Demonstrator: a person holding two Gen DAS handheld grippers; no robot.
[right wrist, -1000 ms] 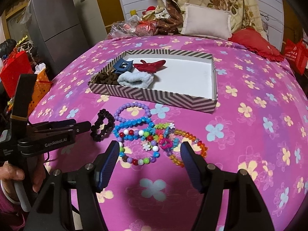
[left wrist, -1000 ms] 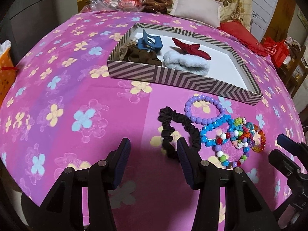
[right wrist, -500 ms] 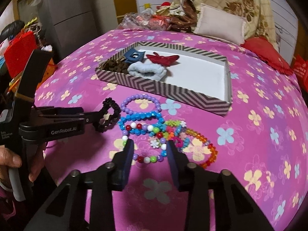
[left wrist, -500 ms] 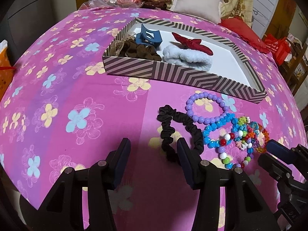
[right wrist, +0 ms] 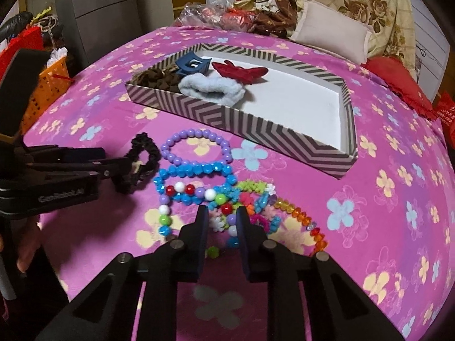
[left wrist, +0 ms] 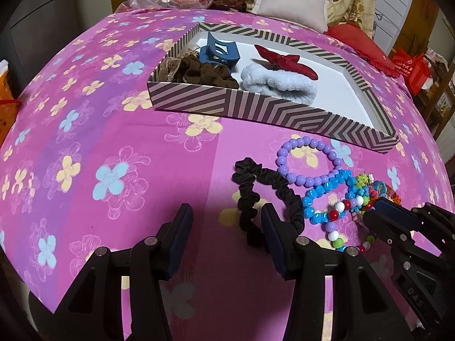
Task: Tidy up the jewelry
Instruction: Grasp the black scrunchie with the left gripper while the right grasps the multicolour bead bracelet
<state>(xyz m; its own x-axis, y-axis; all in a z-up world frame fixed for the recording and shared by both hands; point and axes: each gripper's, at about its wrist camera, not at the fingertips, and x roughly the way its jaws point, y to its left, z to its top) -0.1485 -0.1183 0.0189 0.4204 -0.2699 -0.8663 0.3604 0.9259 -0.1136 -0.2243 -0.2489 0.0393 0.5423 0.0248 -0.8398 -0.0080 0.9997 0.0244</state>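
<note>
Both fisheye views are warmly lit from above, indoor light with saturated colour. The pink floral bedspread (left wrist: 85, 130) bulges like a dome, and straight edges of the striped tray (right wrist: 241, 119) bow outward. The corners of each picture fall to black vignette. A soft dark shadow pools on the cloth just ahead of the left gripper (left wrist: 227, 221). The beads (right wrist: 216, 193) near the right gripper (right wrist: 220, 216) look slightly smeared. Small highlights glint on the purple bracelet (left wrist: 310, 162).

A beige pillow (right wrist: 332, 29), a red cushion (right wrist: 398, 76) and perhaps an orange basket (right wrist: 47, 85).
</note>
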